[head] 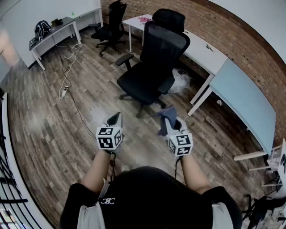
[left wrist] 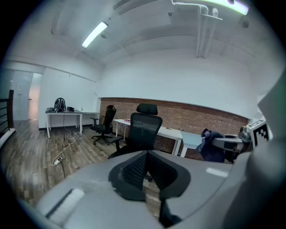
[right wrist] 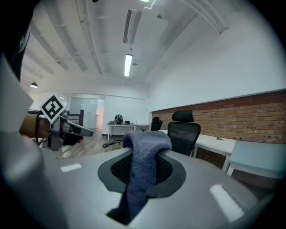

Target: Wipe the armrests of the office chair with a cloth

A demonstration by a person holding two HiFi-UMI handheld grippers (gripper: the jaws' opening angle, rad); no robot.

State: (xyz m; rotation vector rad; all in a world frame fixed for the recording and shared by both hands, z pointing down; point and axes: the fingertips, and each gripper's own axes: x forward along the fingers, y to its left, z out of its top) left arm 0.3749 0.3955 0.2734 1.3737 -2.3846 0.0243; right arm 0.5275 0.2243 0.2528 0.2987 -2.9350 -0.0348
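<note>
Cloth (head: 168, 112), dark blue, hangs pinched in the clamped jaws of the right gripper (head: 170, 121), held forward level with the left gripper (head: 117, 118), whose jaws are pressed together on nothing. The office chair (head: 152, 62) stands just ahead, its back to a white desk (head: 203, 51). Bare wood floor (head: 53, 129) lies open between, with a cable (head: 67, 67) trailing well to the left.

A wood-plank floor (head: 44, 116) runs to a red brick wall (head: 241, 40) lined with white tables (head: 203, 51). Another table (head: 60, 27) stands against a white wall (head: 22, 13). A ceiling tube light (left wrist: 94, 34) glows overhead.
</note>
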